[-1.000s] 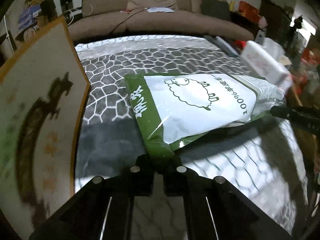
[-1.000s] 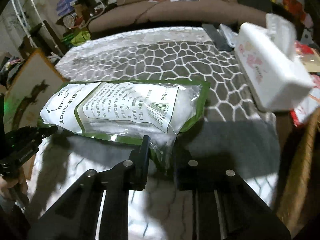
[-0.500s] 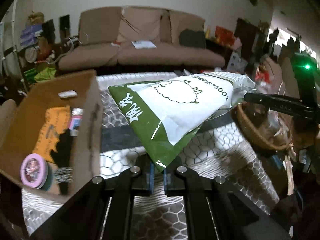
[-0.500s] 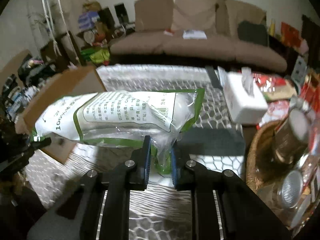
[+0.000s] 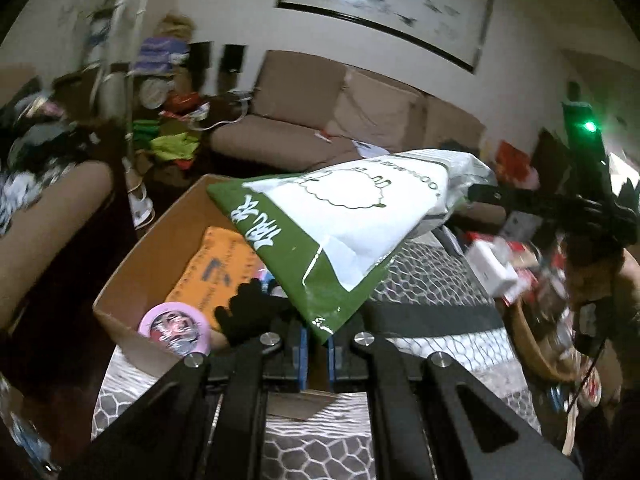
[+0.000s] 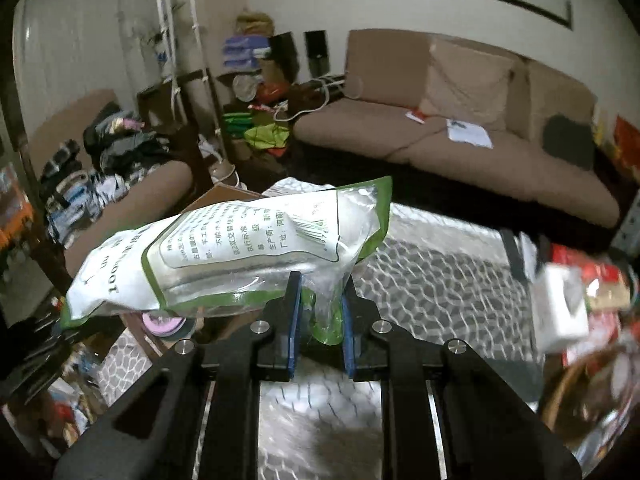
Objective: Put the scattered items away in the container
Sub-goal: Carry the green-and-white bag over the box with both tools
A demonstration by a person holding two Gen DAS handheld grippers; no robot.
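Note:
A green and white plastic bag (image 5: 360,216) printed with a sheep hangs in the air, stretched between both grippers. My left gripper (image 5: 316,344) is shut on its green corner. My right gripper (image 6: 320,320) is shut on the crumpled clear end of the bag (image 6: 240,252) and shows in the left wrist view as dark fingers (image 5: 492,194) at the bag's far end. Below and left stands the open cardboard box (image 5: 160,240), holding an orange packet (image 5: 224,268), a pink round tin (image 5: 176,326) and a black item (image 5: 248,312). The bag partly hides the box.
The table (image 6: 440,280) carries a grey honeycomb-patterned cloth. A white tissue box (image 6: 560,312) and a wicker basket (image 5: 532,344) with clutter stand at its right side. A brown sofa (image 6: 460,140) runs behind, and piled clothes lie at the left.
Both grippers have lifted the bag off the table and carried it up and to the left, toward the cardboard box. Both stay shut on it.

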